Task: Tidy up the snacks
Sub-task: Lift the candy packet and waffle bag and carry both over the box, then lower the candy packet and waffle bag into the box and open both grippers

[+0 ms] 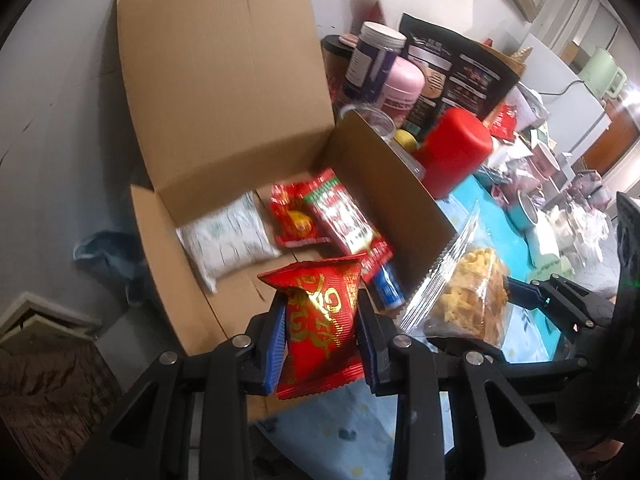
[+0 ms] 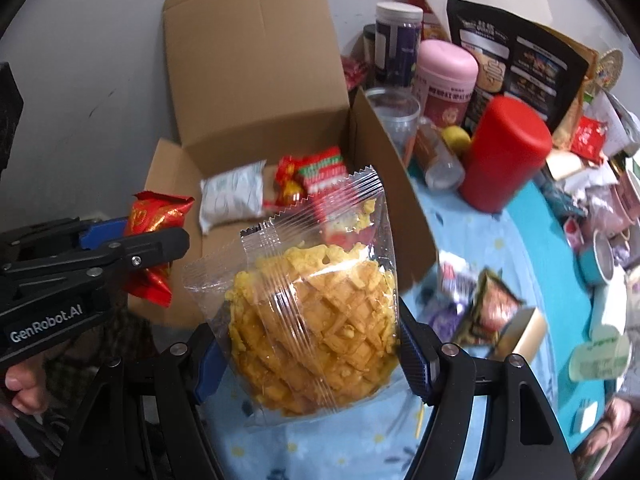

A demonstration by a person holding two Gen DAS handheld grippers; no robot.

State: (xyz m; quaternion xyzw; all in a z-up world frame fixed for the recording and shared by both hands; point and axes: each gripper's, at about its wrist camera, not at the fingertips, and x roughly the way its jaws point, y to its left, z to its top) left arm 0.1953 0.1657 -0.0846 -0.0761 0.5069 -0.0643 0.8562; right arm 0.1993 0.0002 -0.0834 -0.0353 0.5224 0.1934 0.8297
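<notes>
- Our left gripper (image 1: 322, 334) pinches a crinkly red foil snack packet with gold lettering (image 1: 320, 320) between its blue pads, holding it at the near edge of the open brown corrugated cardboard box (image 1: 224, 92).
- Our right gripper (image 2: 308, 356) is clamped on a clear plastic bag of yellow lattice-cut crisps (image 2: 316, 320), which hangs over the light blue patterned tablecloth (image 2: 348, 452) just short of the box's near right corner.
- We judge both packs light and puffy; the foil looks slick, so a grip across the packet's body seems safer than one on a sealed end.
- The crisps look brittle; we would squeeze gently, or take the bag by its serrated top seam at 12 o'clock.
- On the box floor lie a soft white pouch (image 1: 230, 242) at 10 o'clock and glossy red wrappers (image 1: 320, 216) at 12.
- A smooth, rigid red plastic canister (image 2: 506, 152) stands at 2 o'clock, outside the box.
</notes>
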